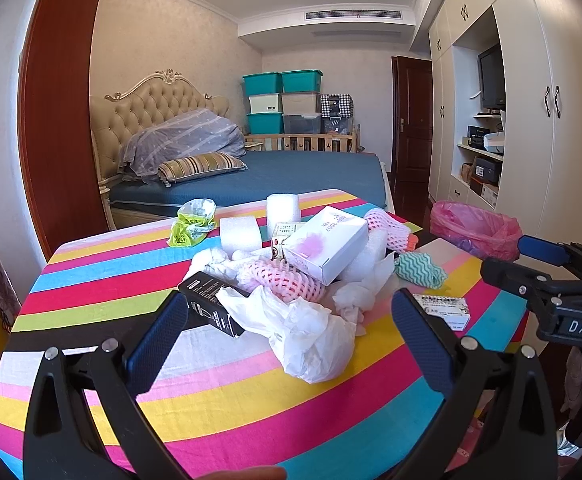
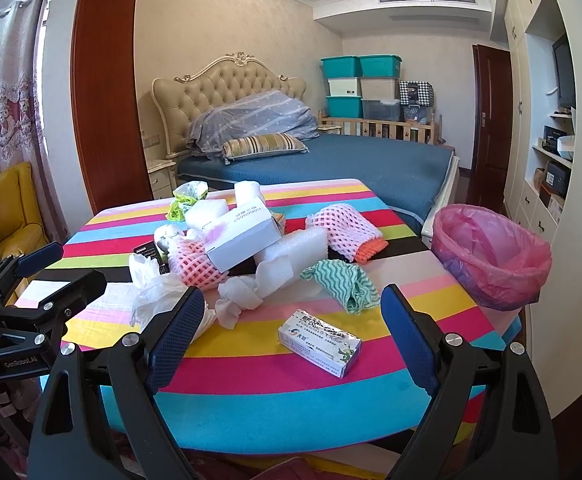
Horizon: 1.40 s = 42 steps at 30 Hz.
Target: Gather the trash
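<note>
Currently both tongs stand wide open and empty above the near edge of the striped tabletop (image 2: 251, 364). Left tongs (image 1: 287, 332) flank a crumpled white plastic bag (image 1: 311, 336); right tongs (image 2: 293, 330) frame a small medicine box (image 2: 319, 343). Trash is heaped at 12 o'clock: a white carton (image 2: 241, 236), pink foam netting (image 2: 343, 228), foam blocks (image 2: 291, 252), a green-white cloth (image 2: 343, 284). A pink-lined bin (image 2: 495, 256) stands at 2 o'clock off the tabletop's corner. Beyond lie a blue bed (image 2: 351, 160), stacked storage tubs (image 2: 359, 86) and white wardrobes (image 1: 547, 92).
</note>
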### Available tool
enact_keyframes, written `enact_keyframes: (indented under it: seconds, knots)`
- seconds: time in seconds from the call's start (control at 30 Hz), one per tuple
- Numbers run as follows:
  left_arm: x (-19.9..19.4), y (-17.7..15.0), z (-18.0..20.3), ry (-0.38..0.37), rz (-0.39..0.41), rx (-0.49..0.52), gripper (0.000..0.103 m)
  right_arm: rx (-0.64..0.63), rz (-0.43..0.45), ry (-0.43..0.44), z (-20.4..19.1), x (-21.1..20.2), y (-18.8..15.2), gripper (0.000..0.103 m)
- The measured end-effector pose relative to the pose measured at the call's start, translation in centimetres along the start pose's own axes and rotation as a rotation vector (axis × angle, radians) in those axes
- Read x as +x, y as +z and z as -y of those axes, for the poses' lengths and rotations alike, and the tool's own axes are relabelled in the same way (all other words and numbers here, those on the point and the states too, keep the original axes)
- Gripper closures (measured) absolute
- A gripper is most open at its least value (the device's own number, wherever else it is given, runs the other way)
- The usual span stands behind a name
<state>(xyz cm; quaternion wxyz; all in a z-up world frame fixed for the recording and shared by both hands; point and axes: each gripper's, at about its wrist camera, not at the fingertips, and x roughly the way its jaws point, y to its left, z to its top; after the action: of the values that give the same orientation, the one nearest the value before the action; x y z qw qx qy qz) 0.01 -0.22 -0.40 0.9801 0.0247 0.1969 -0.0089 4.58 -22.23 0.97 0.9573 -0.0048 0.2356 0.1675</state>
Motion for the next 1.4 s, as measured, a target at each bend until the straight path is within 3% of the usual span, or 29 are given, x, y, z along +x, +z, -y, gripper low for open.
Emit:
enact_keyframes:
  seconds: [1.4]
  knots:
    - [-0.10,-0.44,-0.21,-0.012,-0.029,-0.023,0.004,0.009,-0.005,0.008,0.17,0.29,-0.40,0.019]
